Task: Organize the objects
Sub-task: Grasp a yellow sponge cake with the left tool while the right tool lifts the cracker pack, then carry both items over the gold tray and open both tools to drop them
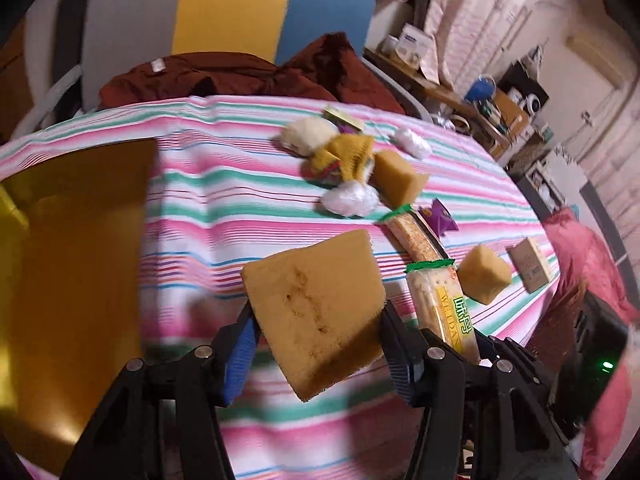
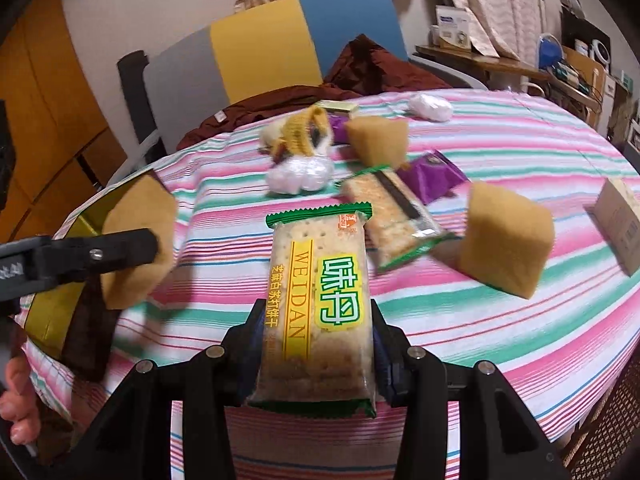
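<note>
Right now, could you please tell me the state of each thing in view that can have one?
Left hand-held gripper: shut on the flat sponge, lifted off the table.
Right hand-held gripper: shut on the cracker packet, sealed.
Second cracker packet: lying on the striped cloth.
Sponge block: resting tilted on the cloth.

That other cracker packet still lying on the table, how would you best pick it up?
Grip the second cracker packet across its narrow width near the middle, coming from above. It lies flat and long, so its two long edges are the only faces that fit a gripper. The purple packet touches its far end, so stay clear of that.
</note>
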Motion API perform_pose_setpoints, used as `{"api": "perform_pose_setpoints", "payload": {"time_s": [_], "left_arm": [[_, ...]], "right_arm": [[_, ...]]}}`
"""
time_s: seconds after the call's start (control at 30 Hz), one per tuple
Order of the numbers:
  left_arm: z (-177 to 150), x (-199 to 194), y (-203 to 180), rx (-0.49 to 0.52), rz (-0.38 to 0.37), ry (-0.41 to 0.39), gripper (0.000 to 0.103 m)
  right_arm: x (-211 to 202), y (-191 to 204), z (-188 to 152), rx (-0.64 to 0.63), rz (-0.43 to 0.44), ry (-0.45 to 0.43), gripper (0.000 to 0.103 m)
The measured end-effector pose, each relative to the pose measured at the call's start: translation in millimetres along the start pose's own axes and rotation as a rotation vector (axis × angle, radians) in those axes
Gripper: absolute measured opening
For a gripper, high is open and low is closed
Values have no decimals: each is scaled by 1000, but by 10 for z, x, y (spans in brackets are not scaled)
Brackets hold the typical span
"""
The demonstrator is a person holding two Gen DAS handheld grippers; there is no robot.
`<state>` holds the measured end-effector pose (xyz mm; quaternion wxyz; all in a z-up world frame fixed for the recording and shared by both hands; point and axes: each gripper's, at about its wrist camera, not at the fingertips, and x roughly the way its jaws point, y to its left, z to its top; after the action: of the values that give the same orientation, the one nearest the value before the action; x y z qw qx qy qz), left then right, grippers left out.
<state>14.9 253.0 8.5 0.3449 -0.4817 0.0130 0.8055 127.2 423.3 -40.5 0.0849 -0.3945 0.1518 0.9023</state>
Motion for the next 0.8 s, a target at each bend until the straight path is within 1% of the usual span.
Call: {"api": "perform_pose_setpoints", "payload": {"time_s": [0.03, 0.17, 0.27, 0.33, 0.47, 0.53, 0.63, 0.7, 0.8], "left_arm": [[-15, -79, 72, -11, 2, -10, 59], [-64, -345, 404, -51, 48, -44, 59], [-127, -500, 690, -66, 113, -67, 59], [-163, -570, 923, -95, 160, -73, 59], [-278, -660, 1356, -159, 232, -67, 60], [-331, -682, 1508, -178, 252, -61, 60], [-428, -721, 1735, -180, 306, -41, 61], [-477, -747, 1888, -179, 357, -29, 61], [-519, -803, 2077, -192, 395, -22, 61]], "right_arm": [[-13, 57, 10, -13, 9, -4, 46], [-55, 274, 65, -58, 38, -20, 46], [-103, 449, 124, -80, 71, -37, 46], [-132, 557, 154, -97, 88, -46, 46], [-158, 806, 209, -134, 141, -53, 46], [-160, 953, 229, -156, 170, -51, 46], [-150, 1163, 257, -186, 214, -43, 46], [-147, 1320, 260, -213, 238, -38, 46], [-131, 1552, 270, -257, 277, -31, 46]]}}
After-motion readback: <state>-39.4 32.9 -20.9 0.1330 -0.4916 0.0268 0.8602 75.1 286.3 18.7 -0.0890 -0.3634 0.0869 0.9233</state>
